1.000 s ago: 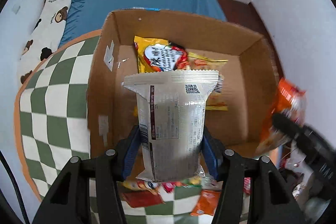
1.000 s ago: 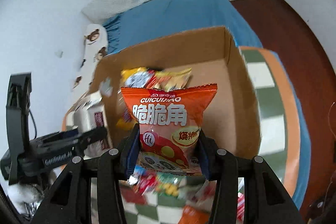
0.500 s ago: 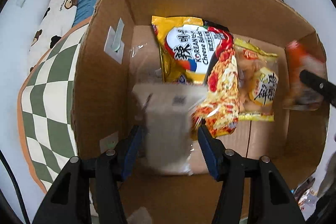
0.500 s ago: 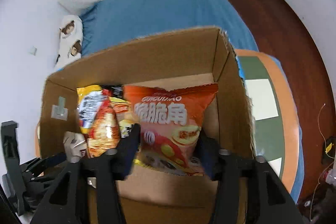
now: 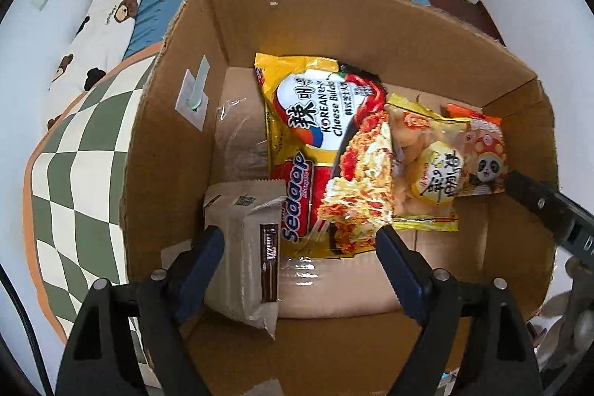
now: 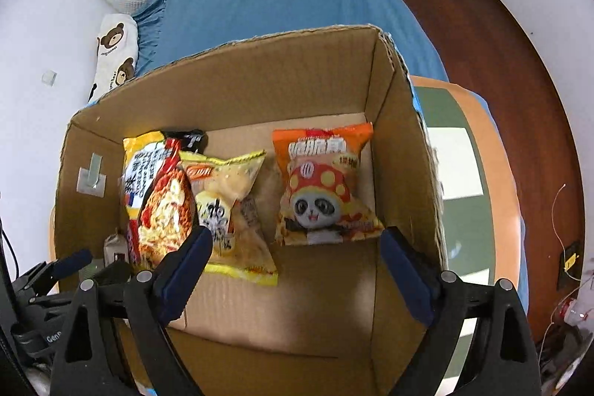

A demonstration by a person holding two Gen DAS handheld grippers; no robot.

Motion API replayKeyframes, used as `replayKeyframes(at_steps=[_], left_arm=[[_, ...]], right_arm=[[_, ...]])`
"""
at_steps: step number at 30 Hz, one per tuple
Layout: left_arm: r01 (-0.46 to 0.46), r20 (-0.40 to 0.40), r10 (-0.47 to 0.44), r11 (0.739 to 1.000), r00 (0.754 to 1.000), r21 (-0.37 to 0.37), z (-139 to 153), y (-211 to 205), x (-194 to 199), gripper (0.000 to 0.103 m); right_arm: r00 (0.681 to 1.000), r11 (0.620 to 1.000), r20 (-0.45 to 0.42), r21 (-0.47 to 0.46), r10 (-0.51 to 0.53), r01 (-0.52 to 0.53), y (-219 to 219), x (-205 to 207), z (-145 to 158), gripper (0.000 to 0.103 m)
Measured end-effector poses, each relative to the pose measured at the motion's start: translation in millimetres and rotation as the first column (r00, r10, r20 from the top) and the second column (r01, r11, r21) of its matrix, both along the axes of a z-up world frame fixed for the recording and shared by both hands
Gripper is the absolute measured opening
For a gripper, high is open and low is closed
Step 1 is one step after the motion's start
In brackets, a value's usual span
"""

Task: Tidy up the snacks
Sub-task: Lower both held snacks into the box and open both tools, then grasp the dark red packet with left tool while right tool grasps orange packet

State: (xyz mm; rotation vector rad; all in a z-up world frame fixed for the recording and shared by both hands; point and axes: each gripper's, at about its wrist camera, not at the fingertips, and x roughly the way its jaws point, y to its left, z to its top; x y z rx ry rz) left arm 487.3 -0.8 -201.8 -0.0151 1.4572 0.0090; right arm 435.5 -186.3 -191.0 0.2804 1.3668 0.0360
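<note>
Checkered cloth covers the bench point(image 5: 74, 180) carrying the cardboard box point(image 6: 404, 173). Both left tongs point(image 5: 297, 270) and right tongs point(image 6: 293, 270) are released. Four snacks are packed: grey packet point(image 5: 241, 247) at 7 o'clock, orange bag point(image 6: 323, 188) at 2 o'clock.

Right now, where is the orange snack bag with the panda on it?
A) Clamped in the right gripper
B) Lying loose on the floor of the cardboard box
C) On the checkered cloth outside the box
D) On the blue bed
B: the orange panda bag lies flat on the bottom of the cardboard box, and the right gripper hangs open over it with nothing between its fingers.
</note>
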Motion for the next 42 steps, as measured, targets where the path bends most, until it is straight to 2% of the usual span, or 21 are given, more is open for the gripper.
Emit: replayKeyframes(at_steps=[14,30,35,42], left_arm=[[0.028,0.165,-0.028,1.0,0.986,0.005,56.0,-16.2,-52.5,0.083],[0.037,0.355,-0.032,0.999,0.934,-0.006,125.9,-20.7,-133.4,0.083],[0.029,0.403,-0.025,1.0,0.915,-0.003,142.0,-18.6,-157.0,0.083],[0.021,0.419,-0.02,1.0,0.908,0.003,146.1,-17.6,-182.7,0.083]], right_arm=[[0.99,0.997,0.137,-0.078,0.03,-0.02,15.8,-66.8,54.0,0.094],[0.947,0.995,0.319,-0.098,0.023,0.009,27.6,-152.1,129.8,0.094],[0.935,0.996,0.354,-0.089,0.019,0.014,32.7,-178.6,146.9,0.094],[0.929,0.999,0.371,-0.031,-0.011,0.024,36.2,-212.1,155.2,0.094]])
